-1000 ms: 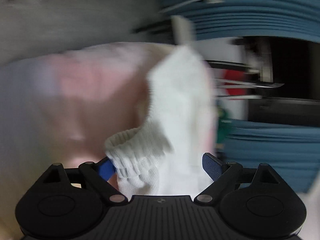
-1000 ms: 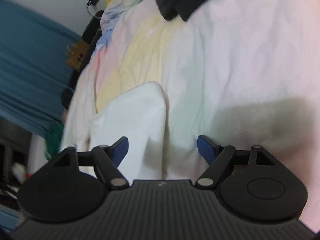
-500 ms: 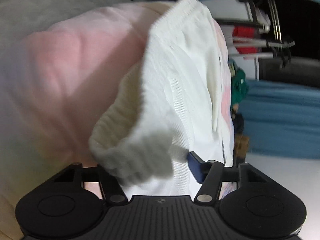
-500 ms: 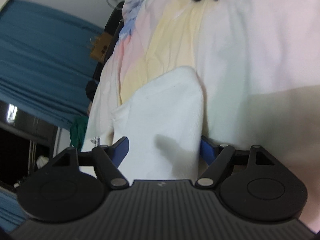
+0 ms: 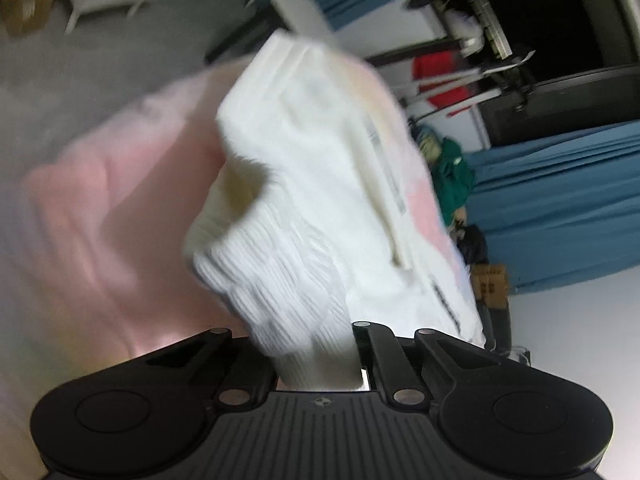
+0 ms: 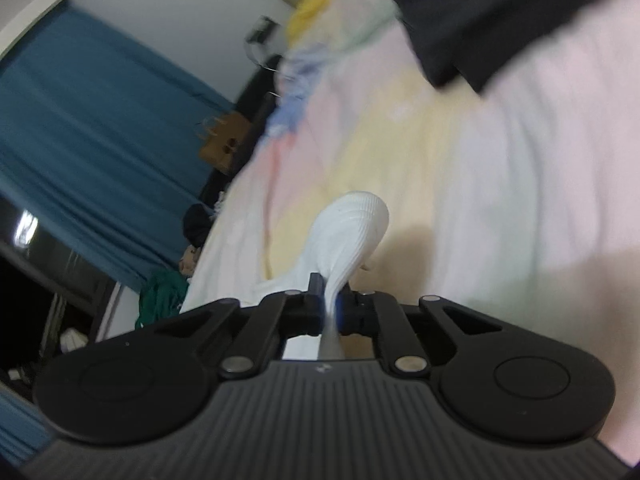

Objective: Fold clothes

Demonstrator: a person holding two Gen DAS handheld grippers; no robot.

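A white ribbed knit garment [image 5: 304, 208] lies on a pastel bedsheet [image 5: 100, 216]. In the left wrist view my left gripper [image 5: 316, 340] is shut on its thick ribbed cuff, which bunches up between the jaws and hides the fingertips. In the right wrist view my right gripper [image 6: 329, 312] is shut on another edge of the white garment [image 6: 352, 236], which rises in a pinched fold above the blue pads. The view is blurred by motion.
A black garment [image 6: 480, 20] lies on the bedsheet [image 6: 520, 160] at the far end. Blue curtains [image 6: 80, 140], a cardboard box [image 6: 224, 144] and a green cloth [image 5: 452, 176] are beside the bed. A clothes rack [image 5: 460, 68] stands beyond.
Both grippers have closed on the white garment: the left on the ribbed cuff, the right on an edge. The right one has lifted its edge into a fold.
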